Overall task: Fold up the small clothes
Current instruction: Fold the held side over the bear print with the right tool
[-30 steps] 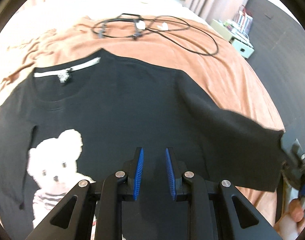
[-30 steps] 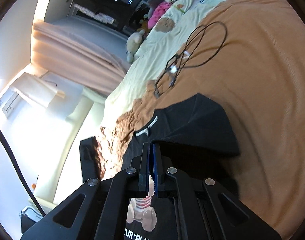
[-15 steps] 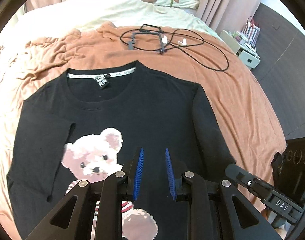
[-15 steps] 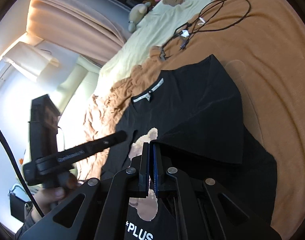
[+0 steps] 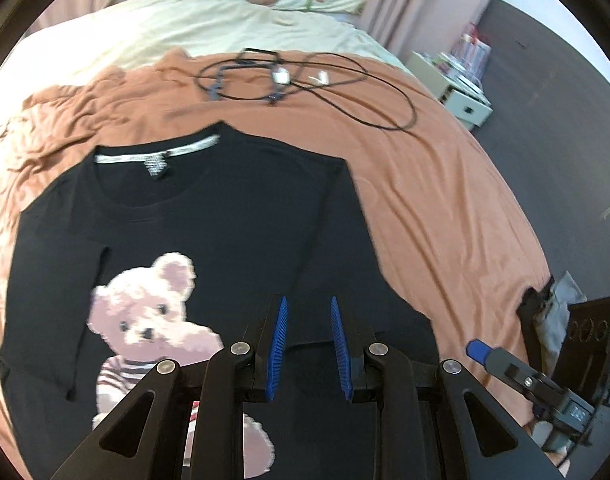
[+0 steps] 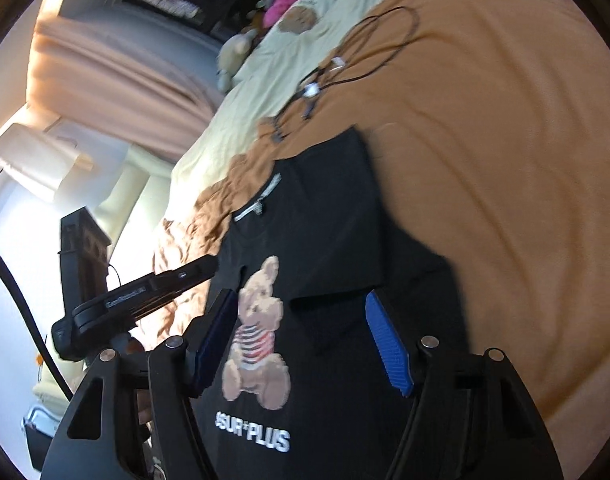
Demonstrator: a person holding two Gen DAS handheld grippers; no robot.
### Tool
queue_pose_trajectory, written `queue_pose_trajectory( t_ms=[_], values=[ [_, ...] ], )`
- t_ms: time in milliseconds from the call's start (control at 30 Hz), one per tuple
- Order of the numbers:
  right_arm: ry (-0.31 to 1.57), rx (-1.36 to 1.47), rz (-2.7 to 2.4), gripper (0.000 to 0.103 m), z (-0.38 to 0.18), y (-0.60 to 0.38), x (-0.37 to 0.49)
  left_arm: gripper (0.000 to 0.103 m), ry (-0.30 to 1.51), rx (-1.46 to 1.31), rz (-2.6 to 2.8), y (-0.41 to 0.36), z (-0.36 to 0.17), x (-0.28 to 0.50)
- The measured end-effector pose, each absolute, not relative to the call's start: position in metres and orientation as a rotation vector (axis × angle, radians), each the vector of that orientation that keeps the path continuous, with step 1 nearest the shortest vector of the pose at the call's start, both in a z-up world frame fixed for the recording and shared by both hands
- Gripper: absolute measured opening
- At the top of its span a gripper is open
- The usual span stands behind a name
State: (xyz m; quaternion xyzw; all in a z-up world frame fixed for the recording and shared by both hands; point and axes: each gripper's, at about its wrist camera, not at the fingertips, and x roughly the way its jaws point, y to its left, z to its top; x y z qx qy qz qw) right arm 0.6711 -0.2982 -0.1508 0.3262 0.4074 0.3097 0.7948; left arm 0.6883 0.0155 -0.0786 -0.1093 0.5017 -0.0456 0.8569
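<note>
One black bear-print sweatshirt (image 5: 241, 236) lies flat on the orange bedspread (image 5: 445, 184), both sleeves folded in over its front. Bare spread lies open along its right edge. Left gripper (image 5: 308, 348) and right gripper (image 6: 305, 344) hover above it, jaws apart, empty. One tangled black cable (image 5: 305, 80) lies beyond the collar.

Black bear-print shirt (image 5: 241, 232) flat on orange sheet (image 5: 445, 200), both sleeves seemingly folded inward.
</note>
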Motion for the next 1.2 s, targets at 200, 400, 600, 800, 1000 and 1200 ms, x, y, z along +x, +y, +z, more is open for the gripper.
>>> queue_pose_trajectory(
  t_ms=[200, 400, 600, 800, 1000, 1200],
  values=[
    [0.9, 0.682, 0.58, 0.043, -0.168, -0.308, 0.688, 0.025, 1.096, -0.149, -0.145, -0.022, -0.101, 0.699],
    [0.924, 0.723, 0.542, 0.041, -0.175, -0.309, 0.692, 0.027, 1.147, -0.129, -0.172, -0.053, -0.13, 0.712],
    [0.938, 0.74, 0.521, 0.041, -0.177, -0.301, 0.679, 0.037, 1.173, -0.096, -0.198, -0.081, -0.144, 0.721],
    [0.943, 0.736, 0.515, 0.041, -0.173, -0.302, 0.665, 0.045, 1.188, -0.073, -0.173, -0.091, -0.162, 0.73],
    [0.938, 0.725, 0.521, 0.041, -0.184, -0.305, 0.666, 0.045, 1.186, -0.073, -0.135, -0.087, -0.182, 0.736],
    [0.949, 0.705, 0.528, 0.033, -0.188, -0.301, 0.67, 0.006, 1.177, -0.085, -0.11, -0.068, -0.181, 0.739]
  ],
)
